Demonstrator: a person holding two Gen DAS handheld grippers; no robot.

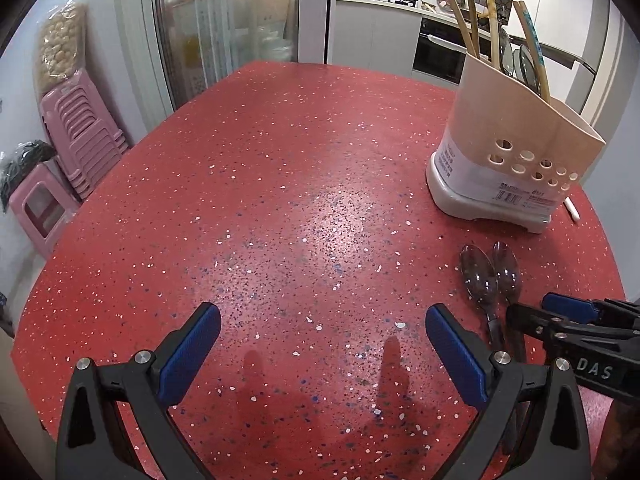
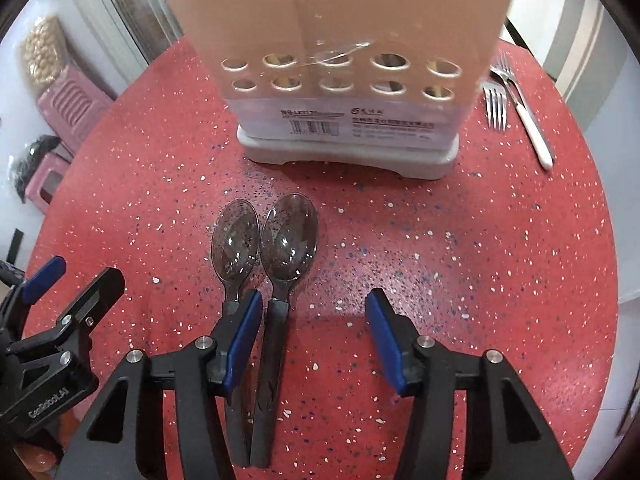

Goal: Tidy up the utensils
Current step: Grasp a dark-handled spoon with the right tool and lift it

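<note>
Two spoons (image 2: 266, 240) lie side by side on the table (image 2: 440, 260), bowls toward the holder (image 2: 340, 60) just beyond them, handles running back under the right gripper (image 2: 316, 340). Its jaws stand apart, nothing pressed; the right-hand spoon's handle lies between them, hard against the left pad. The spoons are judged light, stiff and slick (smoky clear plastic, likely brittle if squeezed hard). Hold is best taken across the dark handle, near the neck. The left gripper (image 1: 320, 352) hangs open over bare table, with nothing between its jaws.
</note>
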